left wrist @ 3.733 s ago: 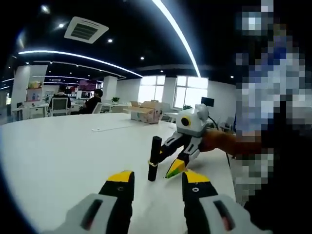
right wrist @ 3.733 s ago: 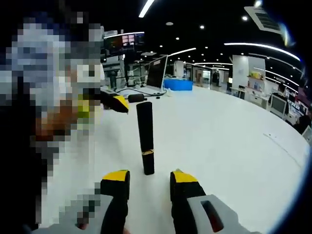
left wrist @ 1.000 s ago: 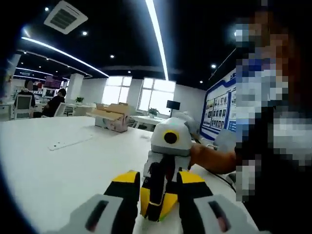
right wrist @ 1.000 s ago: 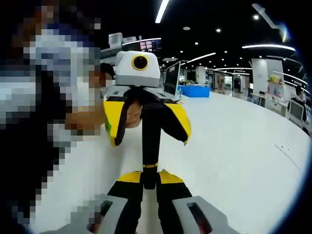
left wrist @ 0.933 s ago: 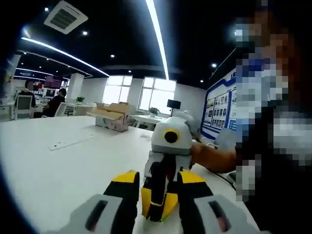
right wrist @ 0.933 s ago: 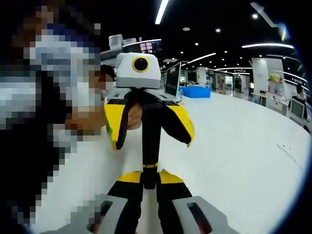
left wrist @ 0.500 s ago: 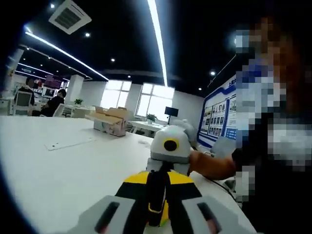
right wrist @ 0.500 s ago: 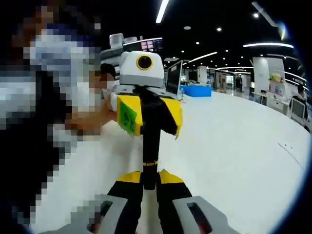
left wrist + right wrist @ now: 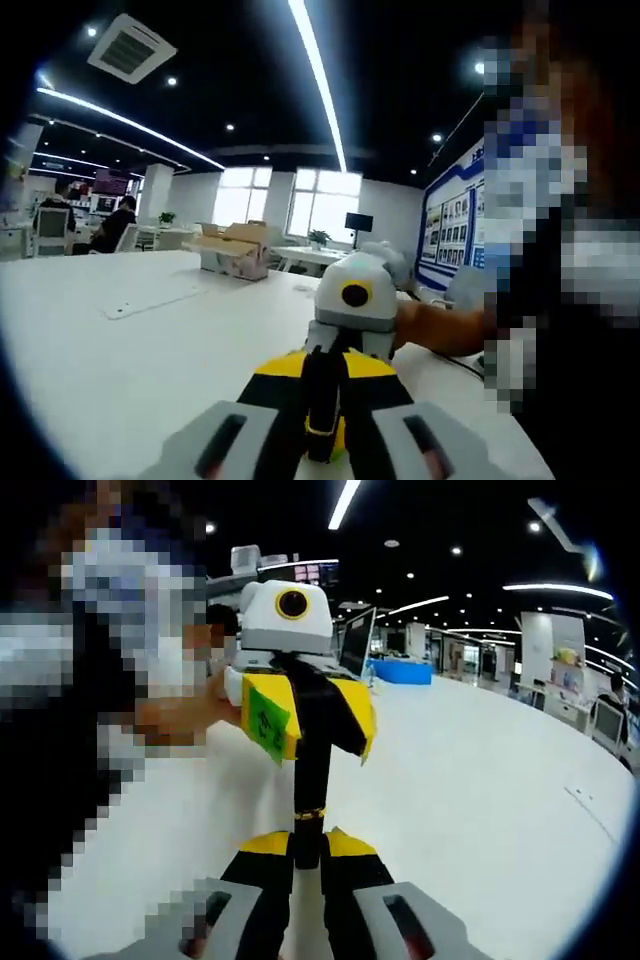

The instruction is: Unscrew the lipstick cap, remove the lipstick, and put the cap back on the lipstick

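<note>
A slim black lipstick (image 9: 311,780) with a gold band stands upright over the white table (image 9: 480,780). My right gripper (image 9: 306,846) is shut on its base, below the band. From the far side my left gripper (image 9: 312,716) is shut on the tube's upper part, the cap. In the left gripper view the lipstick (image 9: 320,410) sits pinched between my left gripper's (image 9: 322,376) yellow tips. Just behind it is the right gripper's white body, its jaws hidden by mine. A person's hand (image 9: 440,328) holds that gripper.
The white table (image 9: 130,350) stretches wide to the left. Cardboard boxes (image 9: 235,250) and a flat white strip (image 9: 150,299) lie far back on it. A person (image 9: 118,225) sits at a desk far left. A monitor (image 9: 358,640) and a blue bin (image 9: 405,671) stand at the table's far end.
The lipstick stood alone on the table between two open grippers. My right gripper shut on its base, and in the last second my left gripper's jaws shut on the cap.
</note>
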`<action>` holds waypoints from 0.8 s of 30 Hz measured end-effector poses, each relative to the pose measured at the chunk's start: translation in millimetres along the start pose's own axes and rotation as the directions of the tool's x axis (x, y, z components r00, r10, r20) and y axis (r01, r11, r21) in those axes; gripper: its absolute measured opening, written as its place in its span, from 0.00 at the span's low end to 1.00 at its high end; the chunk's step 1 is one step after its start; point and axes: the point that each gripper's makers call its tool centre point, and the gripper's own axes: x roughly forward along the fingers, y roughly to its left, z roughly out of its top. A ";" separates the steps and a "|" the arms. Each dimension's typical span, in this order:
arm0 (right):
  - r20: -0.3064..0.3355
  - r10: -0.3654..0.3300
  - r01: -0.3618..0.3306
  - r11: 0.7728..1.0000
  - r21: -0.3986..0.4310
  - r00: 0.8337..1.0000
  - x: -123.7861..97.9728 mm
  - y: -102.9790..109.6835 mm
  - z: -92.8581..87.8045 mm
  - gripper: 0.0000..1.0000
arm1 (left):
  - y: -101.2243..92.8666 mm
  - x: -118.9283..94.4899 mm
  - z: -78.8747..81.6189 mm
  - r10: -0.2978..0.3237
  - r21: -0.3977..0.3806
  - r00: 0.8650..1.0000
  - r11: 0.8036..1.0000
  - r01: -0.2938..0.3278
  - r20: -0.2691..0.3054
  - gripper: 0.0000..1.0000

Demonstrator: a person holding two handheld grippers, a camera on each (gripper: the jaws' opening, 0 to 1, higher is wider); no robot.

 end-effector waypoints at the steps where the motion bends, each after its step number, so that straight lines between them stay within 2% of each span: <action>1: -0.010 -0.002 0.002 1.000 -0.011 1.000 0.9 0.4 -1.5 0.09 | -0.2 0.3 -0.9 -0.002 0.002 1.000 1.000 0.002 -0.004 0.13; 7: -0.029 -0.009 0.008 1.000 -0.016 1.000 1.4 -0.8 -5.4 0.09 | -1.8 2.3 -4.6 -0.002 0.024 1.000 1.000 0.003 -0.024 0.13; 11: -0.044 -0.017 0.015 0.999 -0.041 0.999 1.2 -0.6 -6.2 0.09 | -6.9 5.1 -4.9 -0.002 0.066 0.999 0.998 0.004 -0.041 0.13; 24: -0.047 -0.022 0.020 0.999 -0.044 0.999 0.7 -1.1 -6.4 0.09 | -5.9 6.0 -4.8 -0.002 0.072 0.999 0.997 0.005 -0.048 0.12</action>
